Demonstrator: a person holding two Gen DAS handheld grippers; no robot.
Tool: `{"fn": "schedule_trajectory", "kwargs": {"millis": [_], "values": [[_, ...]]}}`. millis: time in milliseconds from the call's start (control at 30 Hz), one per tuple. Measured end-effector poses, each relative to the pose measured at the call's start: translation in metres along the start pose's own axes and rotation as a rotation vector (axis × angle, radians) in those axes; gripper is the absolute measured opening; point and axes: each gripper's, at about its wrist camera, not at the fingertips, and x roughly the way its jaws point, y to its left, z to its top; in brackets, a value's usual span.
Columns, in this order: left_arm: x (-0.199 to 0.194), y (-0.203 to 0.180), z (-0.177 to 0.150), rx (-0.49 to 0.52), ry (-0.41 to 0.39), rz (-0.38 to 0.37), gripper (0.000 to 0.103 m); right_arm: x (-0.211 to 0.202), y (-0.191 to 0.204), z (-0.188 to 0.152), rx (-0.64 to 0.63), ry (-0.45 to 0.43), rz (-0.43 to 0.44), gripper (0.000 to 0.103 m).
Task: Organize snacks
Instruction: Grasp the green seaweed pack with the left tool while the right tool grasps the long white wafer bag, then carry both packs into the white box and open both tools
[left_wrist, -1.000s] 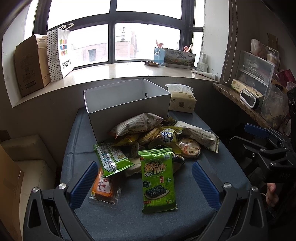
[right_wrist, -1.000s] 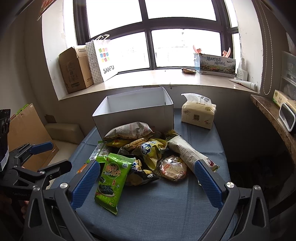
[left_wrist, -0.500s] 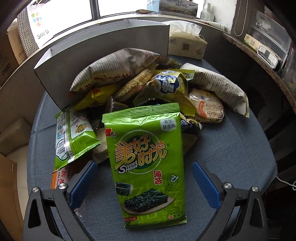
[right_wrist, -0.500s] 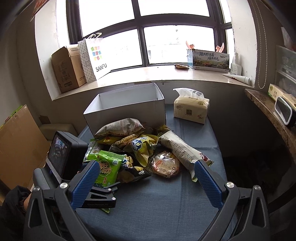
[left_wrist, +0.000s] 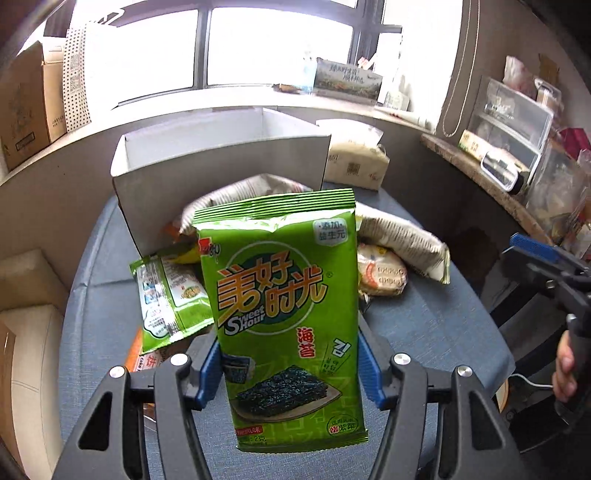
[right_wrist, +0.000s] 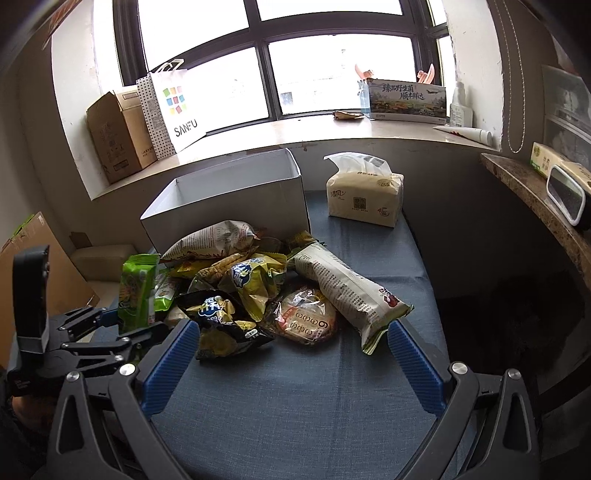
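A green seaweed packet stands upright between the blue pads of my left gripper, raised off the blue table. The jaws are closing and the pads press its two side edges. In the right wrist view the same packet sits in the left gripper at the far left. Behind it lies the snack pile, with a black-and-yellow bag, a round cake pack and a long newsprint-patterned bag. An open white box stands behind the pile. My right gripper hangs open over the cloth before the pile.
A tissue pack sits right of the white box. The blue table drops off at its right edge. A stone shelf runs along the right. A cardboard box and a shopping bag stand on the windowsill.
The left jaws have closed onto the seaweed packet, which now stands upright off the table. The black-and-yellow bag beneath it is uncovered. My right gripper has come lower and nearer the pile.
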Motion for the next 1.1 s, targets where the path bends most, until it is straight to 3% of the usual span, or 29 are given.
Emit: {"fn": "schedule_trajectory", "kwargs": {"millis": [300, 367, 567, 667, 733, 767, 800, 833, 900, 1100], "values": [[-0.046, 0.019, 0.016, -0.014, -0.135, -0.050, 0.066, 0.080, -0.026, 0.028, -0.171, 0.078, -0.052, 0.103], [-0.050, 0.021, 0.017, -0.012, -0.143, -0.048, 0.066, 0.102, -0.030, 0.036, -0.205, 0.113, -0.087, 0.103], [-0.052, 0.030, 0.017, -0.025, -0.156, -0.034, 0.066, 0.163, -0.045, 0.043, -0.209, 0.260, -0.087, 0.103], [-0.052, 0.031, 0.016, -0.011, -0.174, -0.016, 0.067, 0.178, -0.048, 0.041, -0.214, 0.285, -0.087, 0.102], [-0.051, 0.031, 0.014, -0.001, -0.176, -0.011, 0.067, 0.188, -0.052, 0.038, -0.191, 0.319, -0.064, 0.088], [-0.052, 0.031, 0.013, 0.004, -0.181, -0.019, 0.067, 0.188, -0.057, 0.039, -0.150, 0.316, -0.029, 0.076], [-0.052, 0.031, 0.012, 0.011, -0.184, -0.025, 0.069, 0.188, -0.060, 0.039, -0.117, 0.325, 0.008, 0.053], [-0.052, 0.031, 0.011, 0.013, -0.179, -0.024, 0.069, 0.188, -0.062, 0.038, -0.098, 0.332, 0.034, 0.049], [-0.050, 0.036, 0.009, -0.003, -0.168, -0.018, 0.069, 0.183, -0.061, 0.034, -0.118, 0.319, 0.003, 0.043], [-0.051, 0.053, 0.008, -0.060, -0.178, -0.030, 0.069, 0.143, -0.071, 0.020, -0.039, 0.253, 0.025, 0.041]]}}
